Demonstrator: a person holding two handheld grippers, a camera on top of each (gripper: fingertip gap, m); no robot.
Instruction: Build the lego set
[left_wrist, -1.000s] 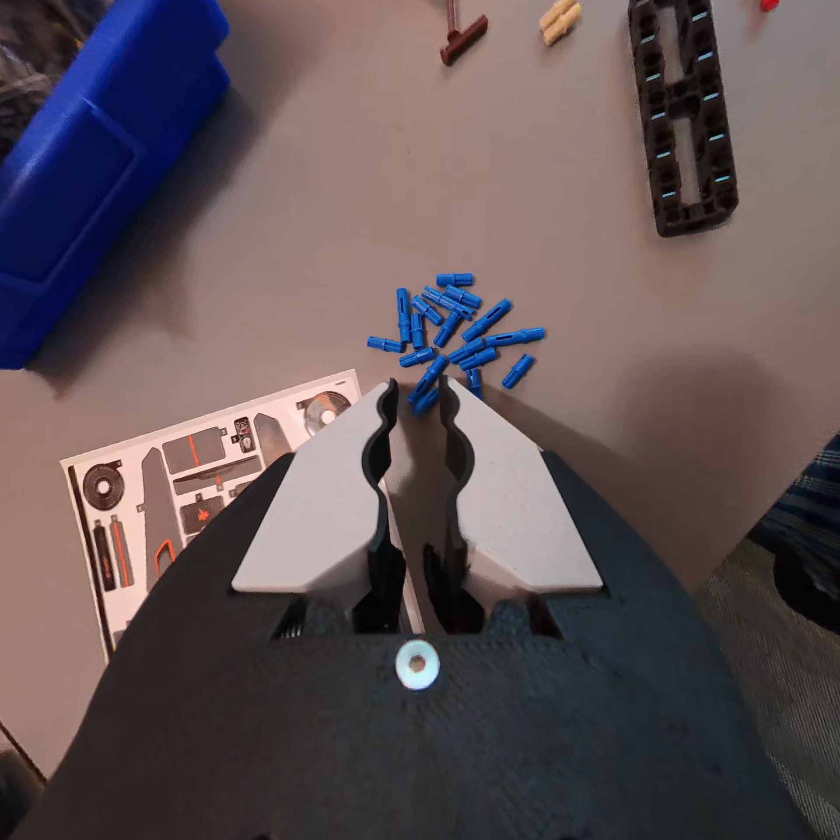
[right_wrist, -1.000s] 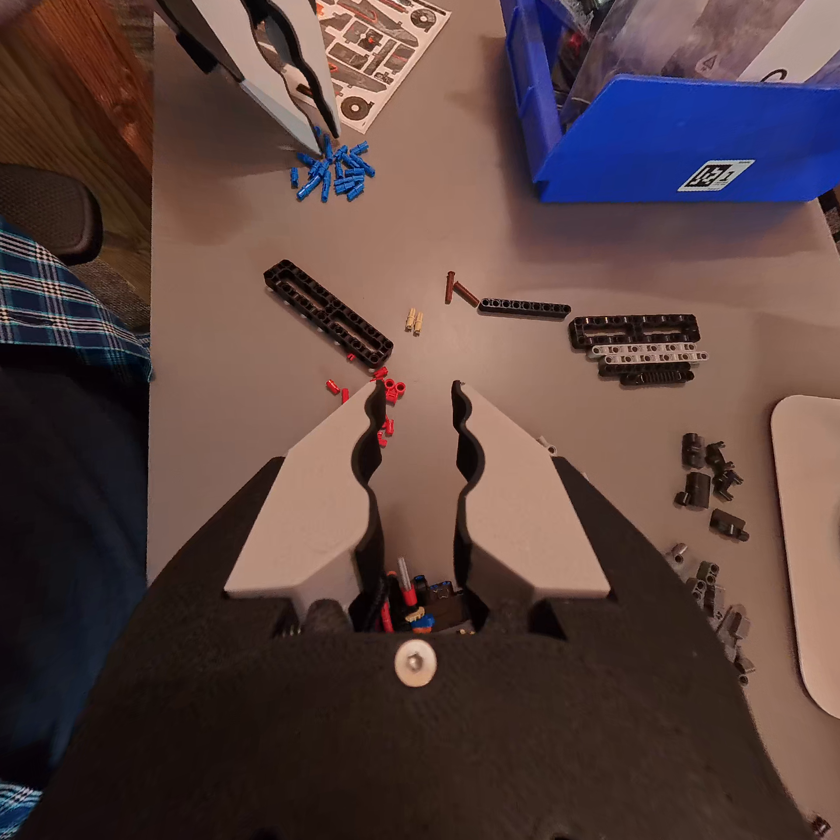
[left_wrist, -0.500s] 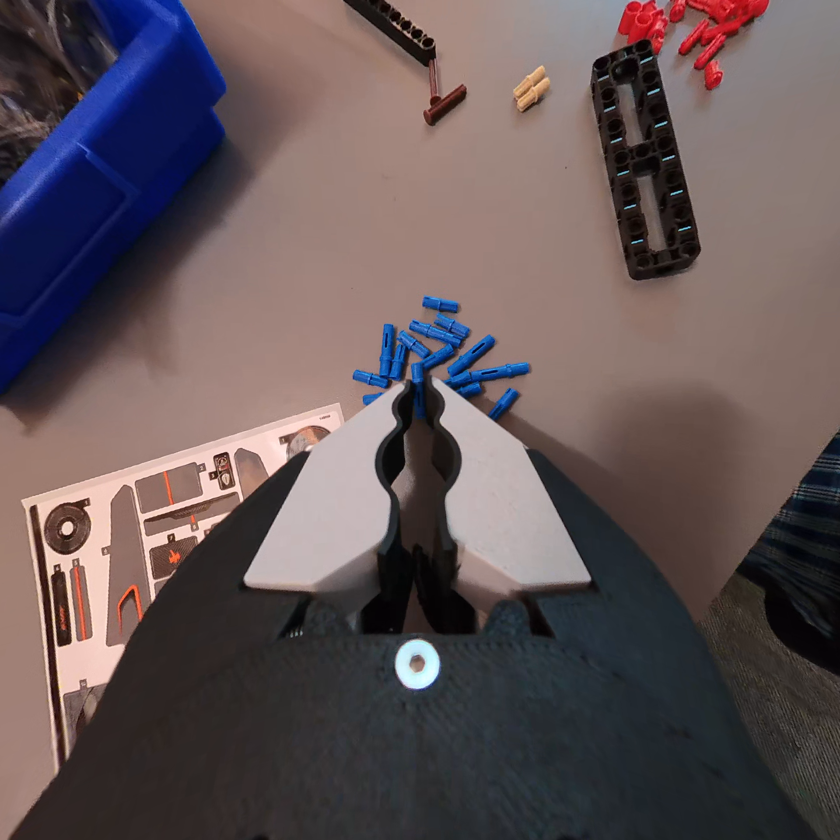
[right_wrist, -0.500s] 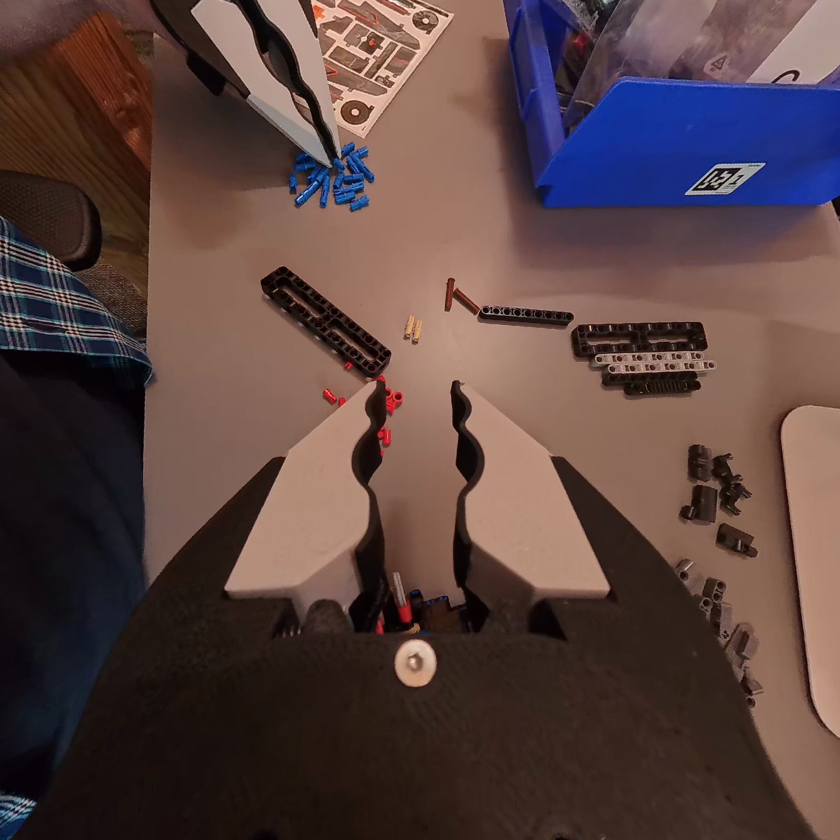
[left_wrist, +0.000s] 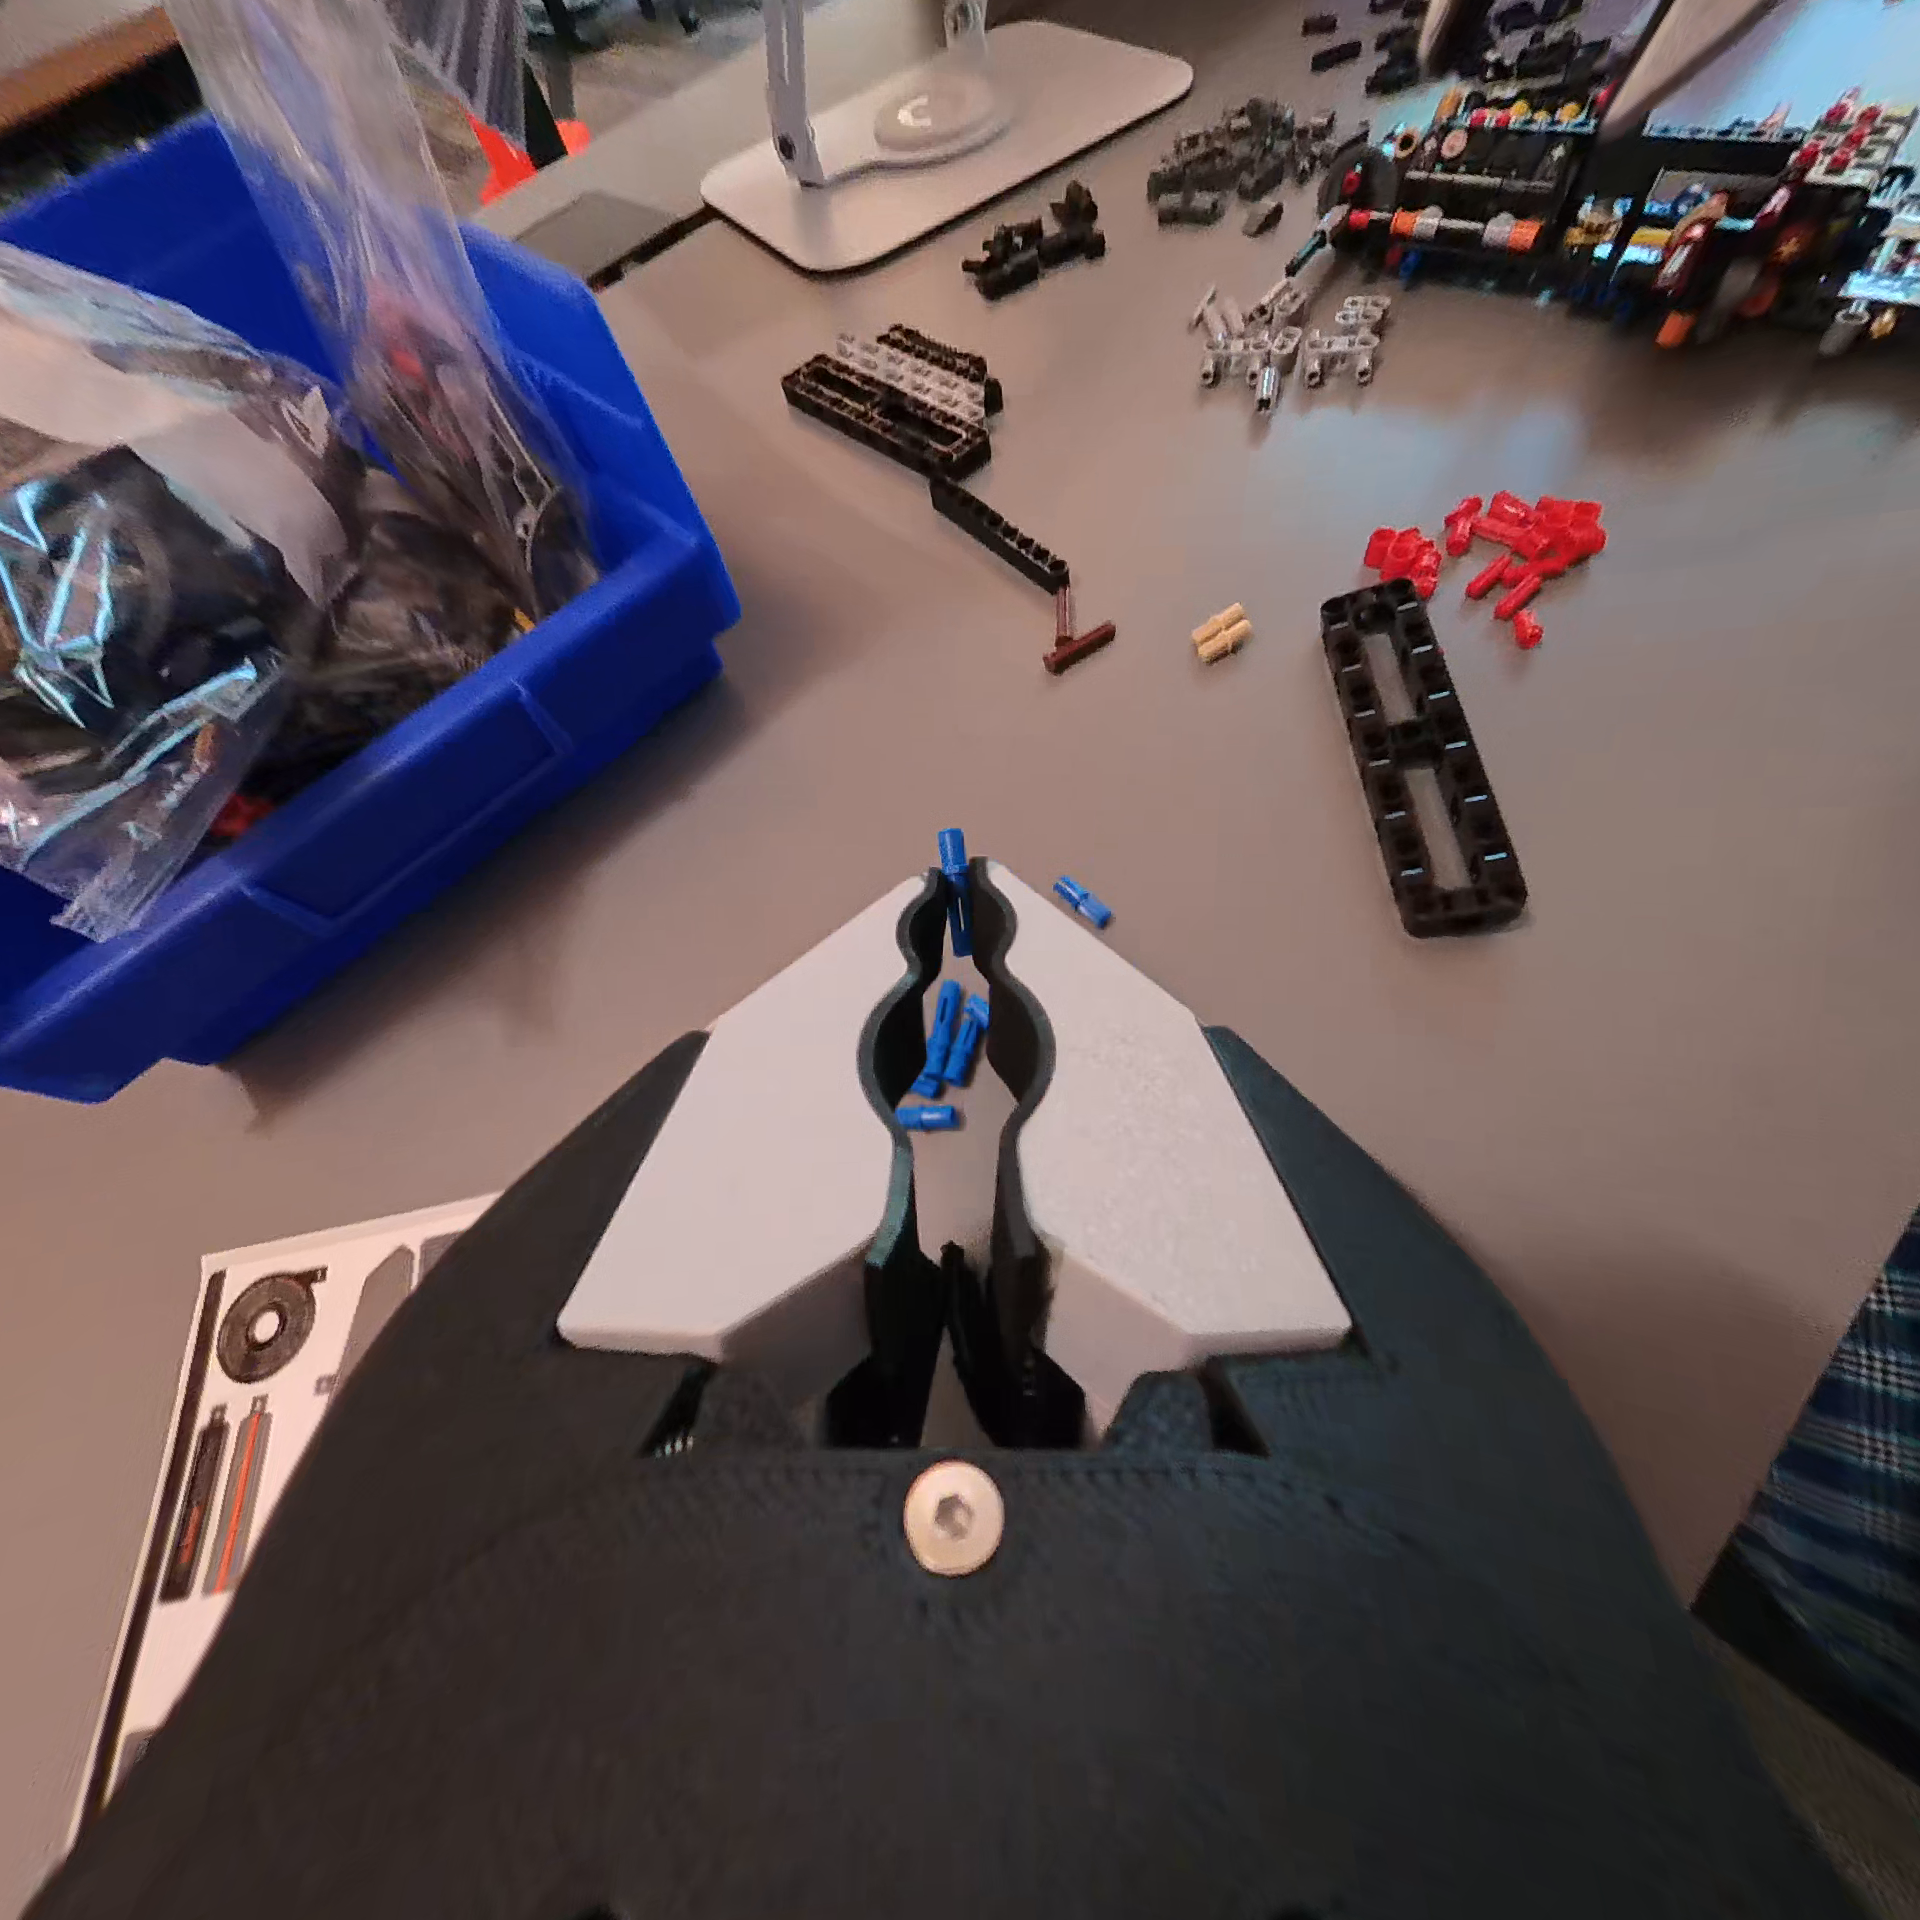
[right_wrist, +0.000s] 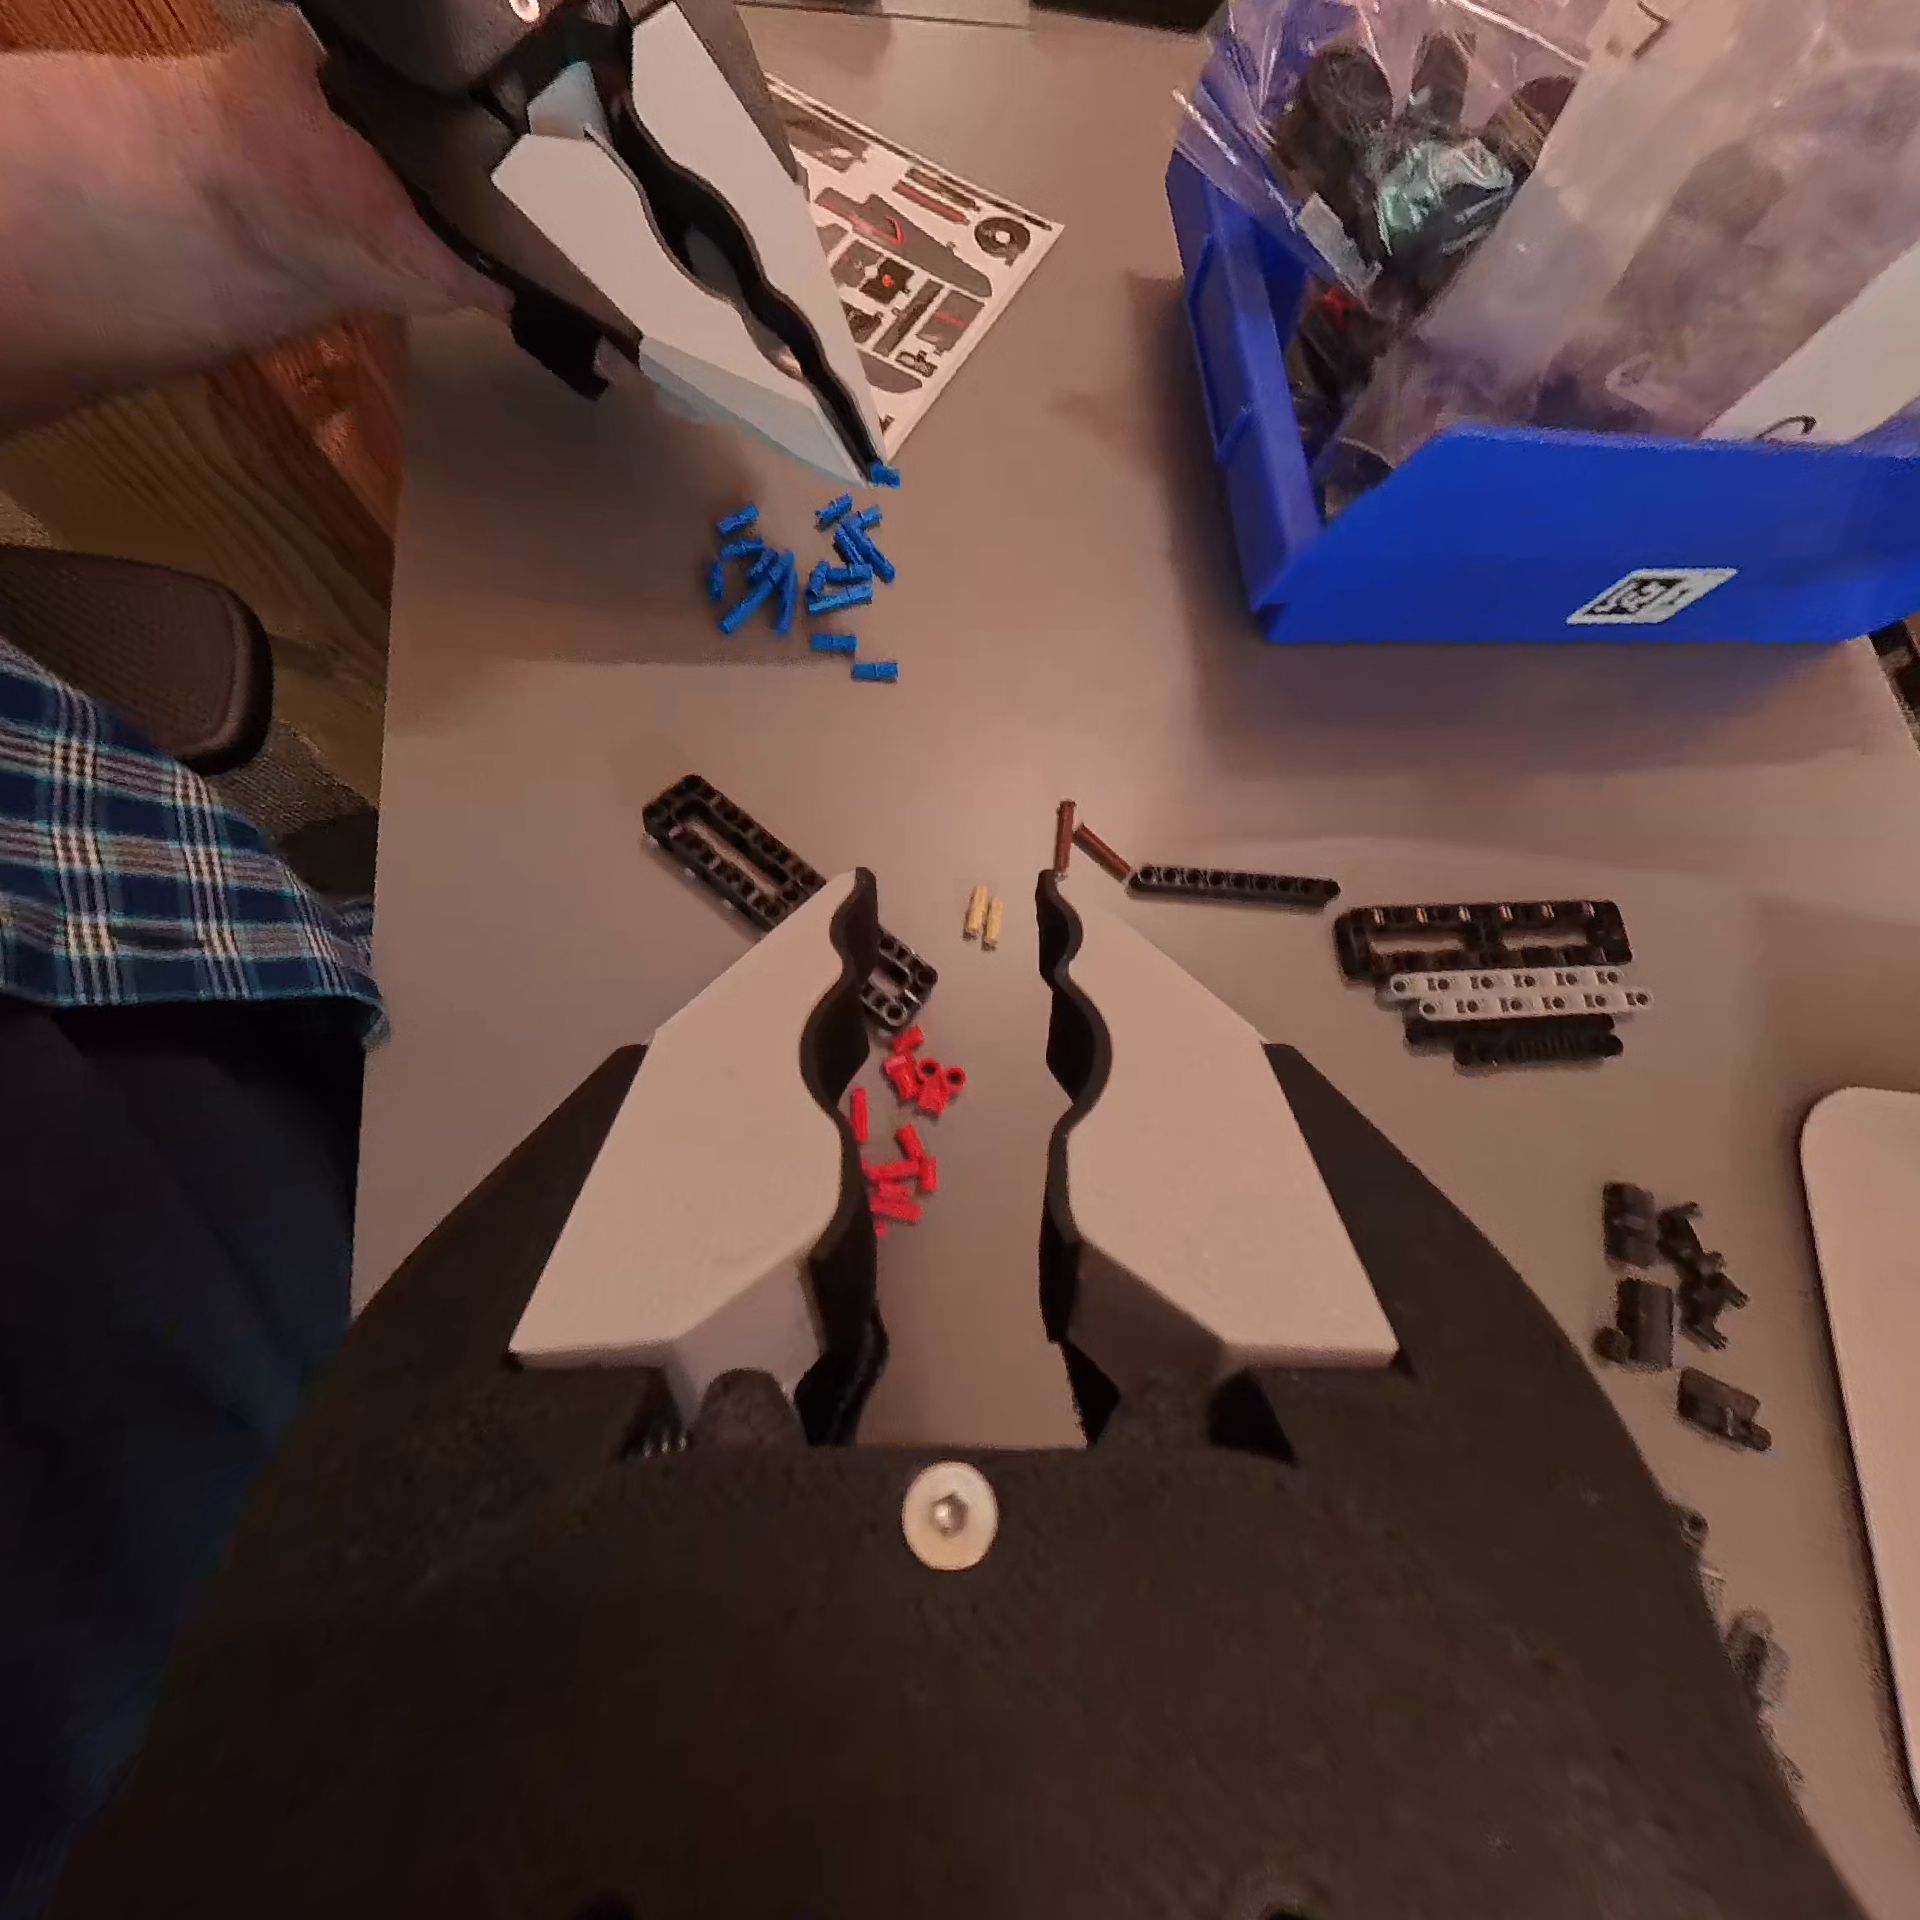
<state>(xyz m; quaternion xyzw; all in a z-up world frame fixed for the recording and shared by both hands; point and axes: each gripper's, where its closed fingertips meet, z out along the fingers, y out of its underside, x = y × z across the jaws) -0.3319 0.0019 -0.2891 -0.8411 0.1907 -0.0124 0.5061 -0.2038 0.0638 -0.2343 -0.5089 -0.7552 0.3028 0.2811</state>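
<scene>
1. nearest, in the left wrist view: the left gripper is closed on one blue pin, pinched at the very tips of its two grey fingers, with the pin's end poking out past them. a second ago these fingers were parted and down among the pins on the grey table; half a second ago they were closing; now the gripper has lifted clear of the table and tilted up to look across it.

2. just under the left gripper, the pile of loose blue pins lies near the table's left edge, beside the sticker sheet.

3. the right gripper hovers with its fingers wide apart, holding nothing, much as before. below its gap lie red pins and two tan pins.

4. farther on, the long black frame lies flat, well apart from the held pin. its open holes make it the likely place for the pin.

5. farther still: a blue bin of bagged parts at the table's left, black beams mid-table, and a partly built model near the far right edge.

6. meaning: the pick has worked; carrying the pin to a hole looks next. held only by the tips, it could twist or slip.
</scene>
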